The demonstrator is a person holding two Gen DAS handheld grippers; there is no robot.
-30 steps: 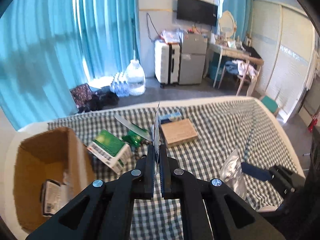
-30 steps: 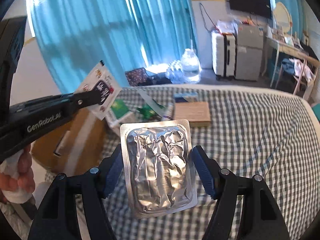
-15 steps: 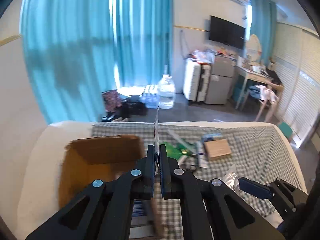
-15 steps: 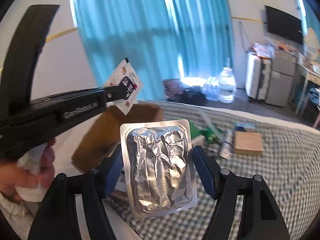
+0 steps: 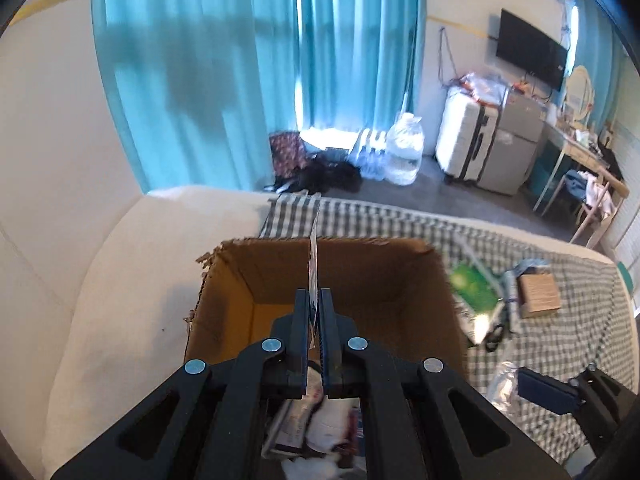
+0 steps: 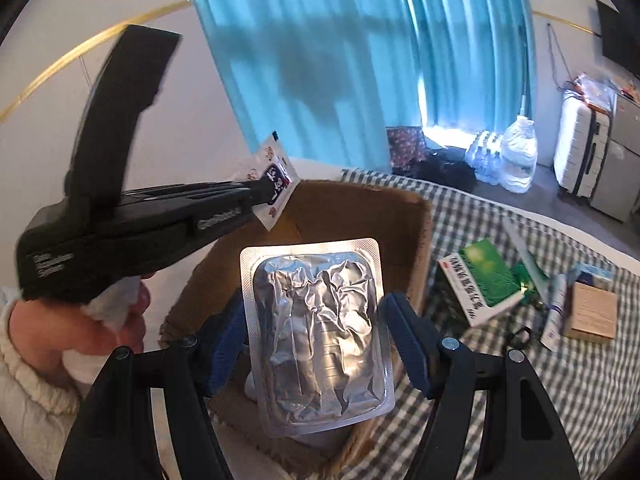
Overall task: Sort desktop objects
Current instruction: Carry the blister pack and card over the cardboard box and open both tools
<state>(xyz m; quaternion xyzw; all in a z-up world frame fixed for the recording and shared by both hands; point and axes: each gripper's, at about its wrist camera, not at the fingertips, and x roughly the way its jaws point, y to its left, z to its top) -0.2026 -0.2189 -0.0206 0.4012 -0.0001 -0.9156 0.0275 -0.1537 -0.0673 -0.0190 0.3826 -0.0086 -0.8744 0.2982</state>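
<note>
Blister pack [image 6: 320,332] crinkled glossy foil; box [image 5: 352,276] matt rough cardboard.

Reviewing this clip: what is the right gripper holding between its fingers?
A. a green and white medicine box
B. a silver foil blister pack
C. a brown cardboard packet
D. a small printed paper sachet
B. In the right wrist view the right gripper clamps the silver foil blister pack by its edges, above the open brown cardboard box.

Light lettering showing along left gripper [image 6: 256,196] side and on its body, too blurred for reading. Green box [image 6: 486,280] on checked cloth bearing red mark and dark characters on white side, not legible. Small sachet [image 6: 276,180] carrying printed characters and pictures, unreadable.
</note>
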